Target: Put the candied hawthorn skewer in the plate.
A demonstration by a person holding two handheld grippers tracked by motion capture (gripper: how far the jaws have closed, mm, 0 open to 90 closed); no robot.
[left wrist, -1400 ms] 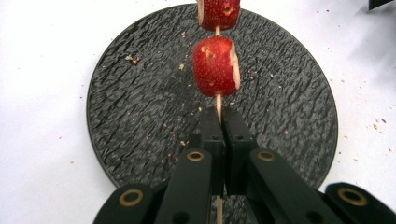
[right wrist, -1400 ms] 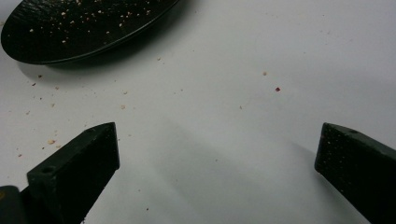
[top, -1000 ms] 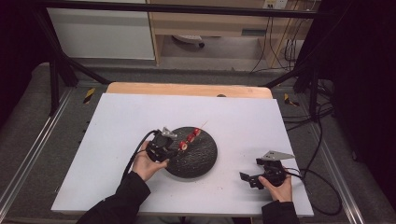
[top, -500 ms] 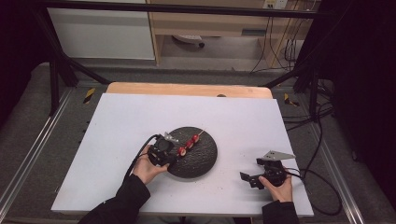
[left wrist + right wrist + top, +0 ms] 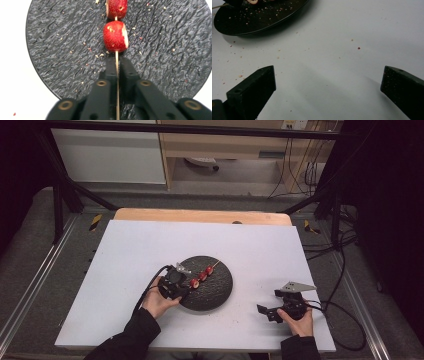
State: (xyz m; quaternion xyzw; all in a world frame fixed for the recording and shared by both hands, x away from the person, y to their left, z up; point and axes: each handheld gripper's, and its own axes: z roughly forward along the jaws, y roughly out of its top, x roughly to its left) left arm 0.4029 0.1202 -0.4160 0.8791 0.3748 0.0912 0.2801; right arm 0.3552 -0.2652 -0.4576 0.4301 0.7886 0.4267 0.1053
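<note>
A wooden skewer (image 5: 116,65) threaded with red fruit pieces (image 5: 202,276) lies across a round black slate plate (image 5: 215,292). My left gripper (image 5: 188,283) is at the plate's left rim, held by a hand. Along its jaws, the skewer's bare stick runs between my left gripper's (image 5: 118,62) pads just below the nearest red piece (image 5: 115,36). The jaws have just been opening; a thin slit shows beside the stick. My right gripper (image 5: 267,303) rests at the near right of the white table, wide open over bare surface (image 5: 328,77).
Crumbs are scattered on the plate (image 5: 262,20) and on the white tabletop (image 5: 150,245) around it. A wooden strip (image 5: 200,215) borders the table's far edge. Cables trail from both grippers off the near edge and right side.
My left gripper and the skewer have shifted slightly toward the near side and settled lower on the plate. The right hand has kept still.
</note>
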